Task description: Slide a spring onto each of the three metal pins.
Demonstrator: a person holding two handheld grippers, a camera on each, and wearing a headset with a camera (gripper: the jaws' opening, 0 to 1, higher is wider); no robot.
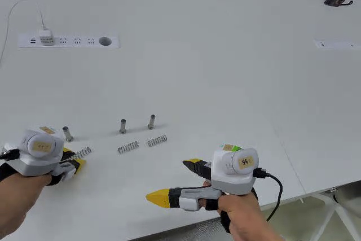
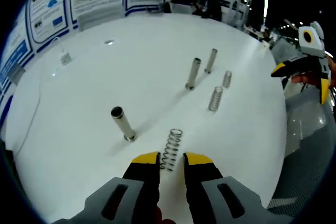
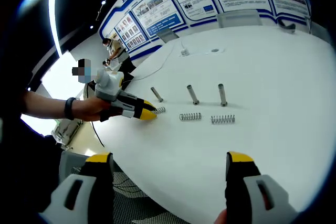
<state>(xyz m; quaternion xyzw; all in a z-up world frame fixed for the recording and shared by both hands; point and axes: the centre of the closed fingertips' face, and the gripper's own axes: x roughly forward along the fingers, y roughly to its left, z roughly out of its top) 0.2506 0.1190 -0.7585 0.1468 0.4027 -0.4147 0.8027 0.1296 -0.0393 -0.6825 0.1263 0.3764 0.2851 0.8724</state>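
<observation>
Tips of your left tongs stand narrowly parted in the left gripper view, with the near end of one spring lying flat between them. You cannot tell whether they touch it. In the head view the tongs' own body hides most of that gap. A pin stands just left of those tips. Farther ahead stand a second pin and a third pin, with a second spring and a third spring beside them. Your right tongs are spread wide, well short of the row. A power strip lies far beyond on the desk.
</observation>
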